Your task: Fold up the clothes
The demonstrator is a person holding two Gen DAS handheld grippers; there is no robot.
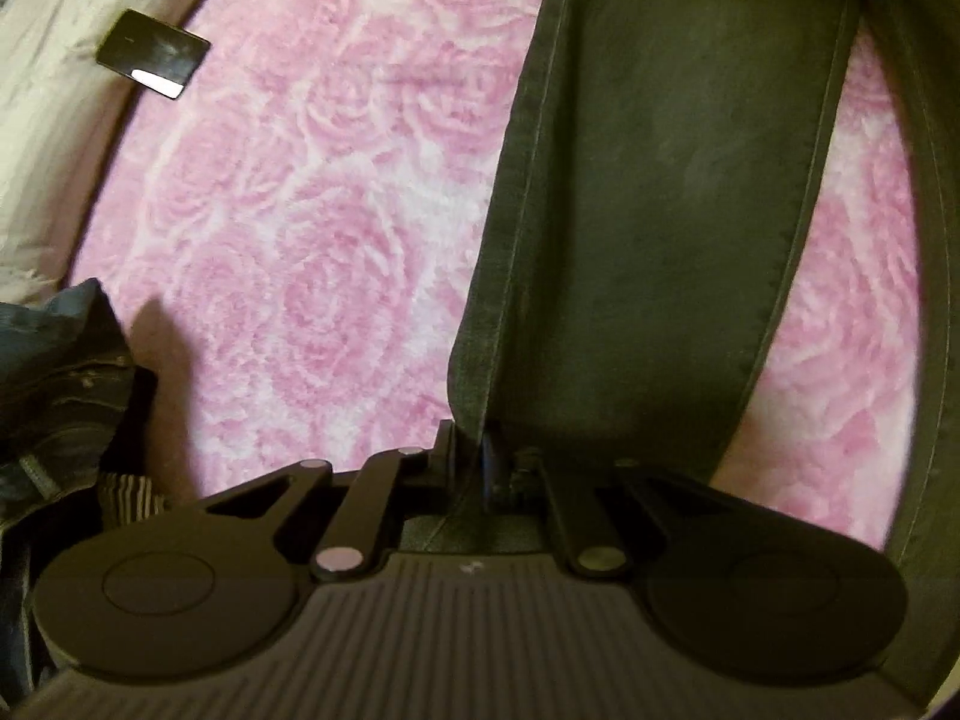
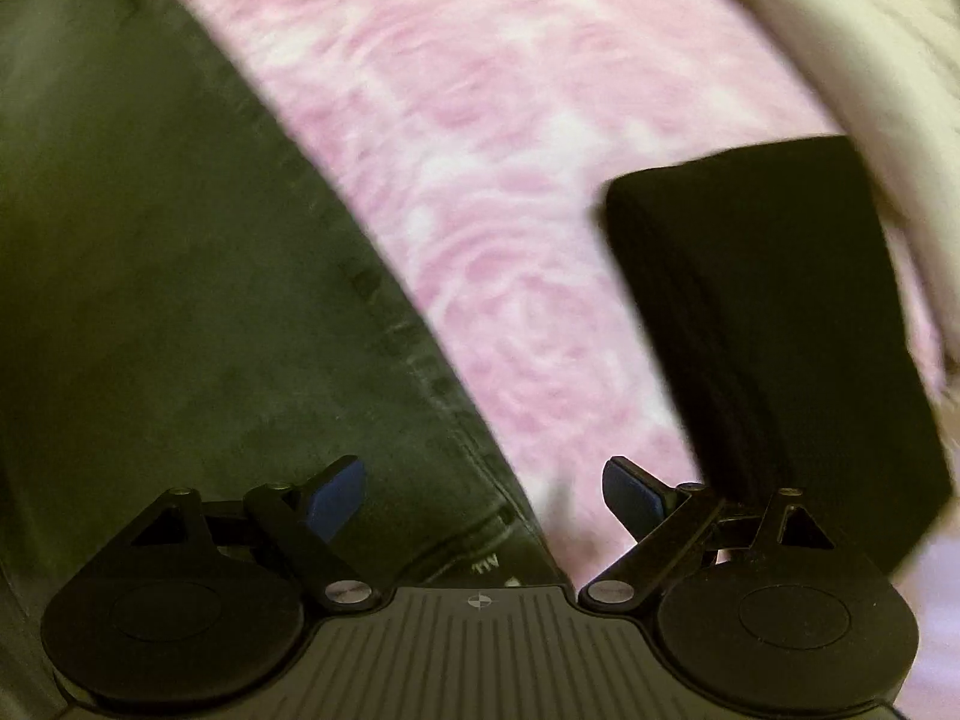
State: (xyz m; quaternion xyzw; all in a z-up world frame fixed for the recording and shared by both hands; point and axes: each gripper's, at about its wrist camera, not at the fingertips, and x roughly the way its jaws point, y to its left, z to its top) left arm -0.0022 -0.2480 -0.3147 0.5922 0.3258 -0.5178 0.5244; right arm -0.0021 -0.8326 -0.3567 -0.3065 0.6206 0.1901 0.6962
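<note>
A dark grey-green pair of trousers [image 1: 660,180] lies on a pink rose-patterned blanket [image 1: 312,210], one leg stretching away from me. My left gripper [image 1: 474,456] is shut on the stitched edge of that leg, and the cloth rises into the jaws. In the right wrist view the same trousers [image 2: 150,240] fill the left side, with their seamed edge running down to the middle. My right gripper [image 2: 483,495] hangs open over that edge, its blue pads [image 2: 336,498] wide apart and touching nothing. This view is blurred.
A flat black phone-like slab [image 1: 153,54] lies on cream bedding [image 1: 54,60] at the upper left. A heap of dark clothes [image 1: 54,372] sits at the left edge. A folded black garment [image 2: 768,324] rests to the right of my right gripper, beside cream bedding [image 2: 840,30].
</note>
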